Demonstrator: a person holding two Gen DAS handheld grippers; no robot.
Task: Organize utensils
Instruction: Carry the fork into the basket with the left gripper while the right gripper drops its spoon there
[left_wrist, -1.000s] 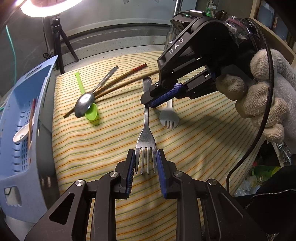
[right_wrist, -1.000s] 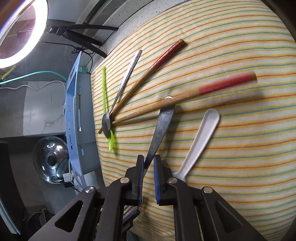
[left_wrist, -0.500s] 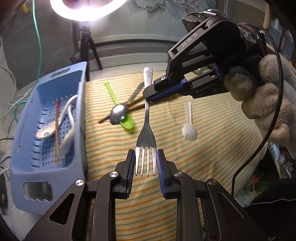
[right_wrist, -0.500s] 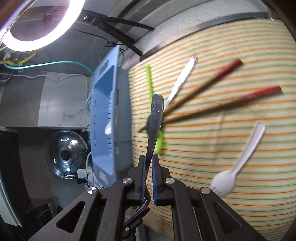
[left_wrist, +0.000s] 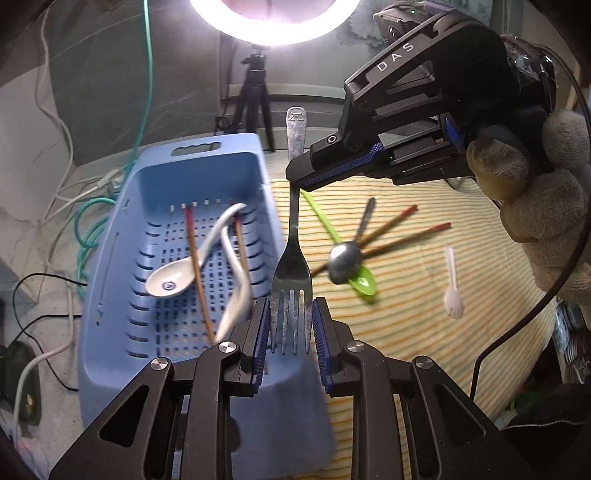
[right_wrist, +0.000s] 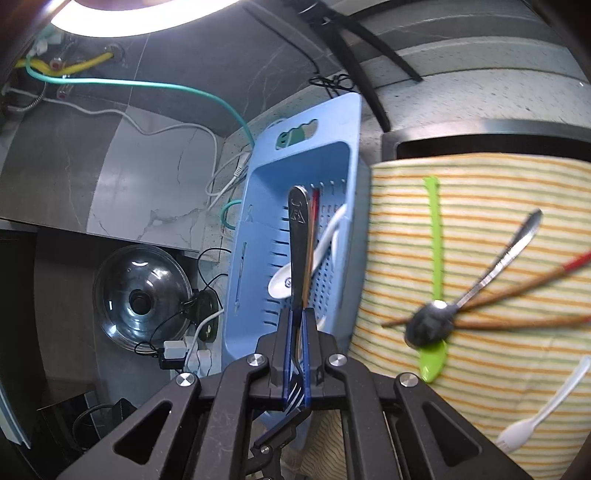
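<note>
A metal fork (left_wrist: 291, 266) hangs in the air, held at both ends. My left gripper (left_wrist: 290, 328) is shut on its tines. My right gripper (left_wrist: 295, 177) is shut on its handle; in the right wrist view the handle (right_wrist: 300, 243) rises from that gripper (right_wrist: 296, 332). The fork is over the right wall of the blue basket (left_wrist: 122, 258), which holds white spoons (left_wrist: 173, 280) and chopsticks. On the striped cloth (left_wrist: 424, 314) lie a metal spoon (left_wrist: 347, 258), a green spoon (left_wrist: 364, 282), two chopsticks (left_wrist: 402, 236) and a white plastic fork (left_wrist: 452, 288).
A ring light on a tripod (left_wrist: 255, 92) stands behind the basket. Cables (left_wrist: 88, 214) trail on the counter left of it. A glass pot lid (right_wrist: 142, 299) lies further left in the right wrist view. The cloth's right edge drops off to clutter.
Both grippers have lifted the fork off the cloth and carried it left, from over the cloth to over the basket's right wall. The other utensils have stayed put.
</note>
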